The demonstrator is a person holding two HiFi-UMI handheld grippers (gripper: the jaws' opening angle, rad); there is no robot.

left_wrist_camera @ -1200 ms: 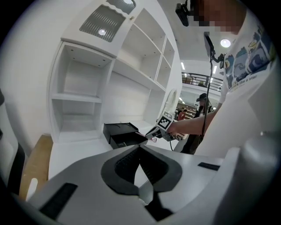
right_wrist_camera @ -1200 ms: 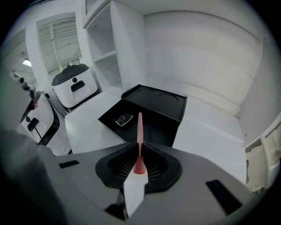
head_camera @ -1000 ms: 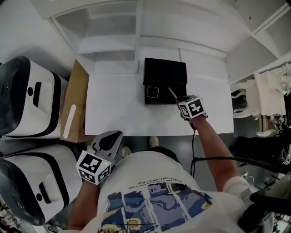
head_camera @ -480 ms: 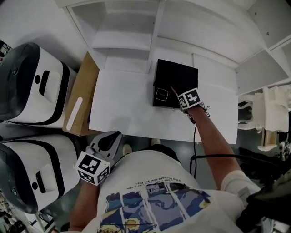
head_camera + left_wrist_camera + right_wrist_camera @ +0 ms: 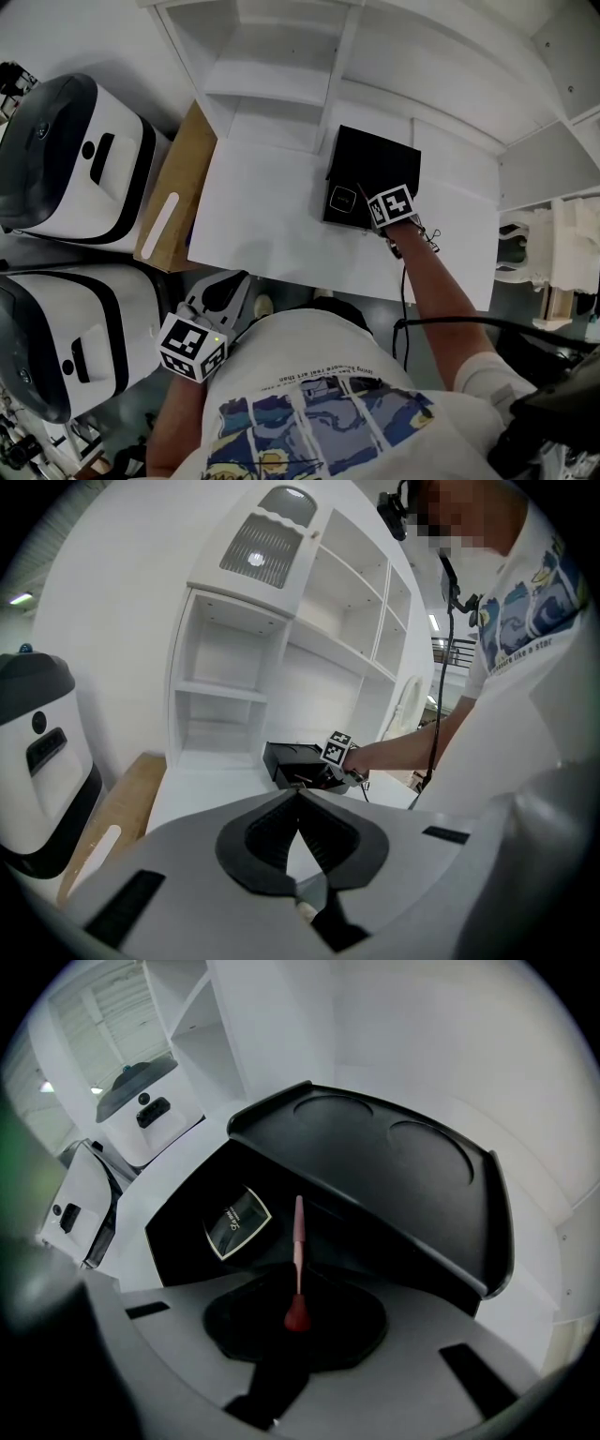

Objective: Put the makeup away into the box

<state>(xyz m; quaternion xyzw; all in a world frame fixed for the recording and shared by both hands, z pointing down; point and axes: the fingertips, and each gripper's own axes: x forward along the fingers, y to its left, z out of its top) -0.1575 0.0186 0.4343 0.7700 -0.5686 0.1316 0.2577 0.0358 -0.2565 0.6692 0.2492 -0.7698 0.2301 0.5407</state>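
The black makeup box (image 5: 375, 164) stands open on the white table (image 5: 262, 216), its lid (image 5: 394, 1171) raised behind. Inside lies a dark item with a white-edged label (image 5: 237, 1222). My right gripper (image 5: 367, 208) hovers at the box's front edge, pointing steeply down, shut on a thin pink makeup pencil (image 5: 298, 1237) whose tip reaches over the open box. The left gripper (image 5: 225, 286) hangs below the table's near edge, beside the person's torso. In the left gripper view its jaws (image 5: 298, 797) meet with nothing between them, and the box (image 5: 292, 761) shows far ahead.
A brown cardboard piece (image 5: 171, 202) leans at the table's left edge. Two white and black machines (image 5: 70, 155) (image 5: 52, 342) stand further left. White shelving (image 5: 281, 66) rises behind the table. A black cable (image 5: 403, 300) runs along the right arm.
My right gripper has sunk with the pencil towards the box's front opening. The left gripper has stayed near the torso. The head view has shifted, so the table sits lower in it.
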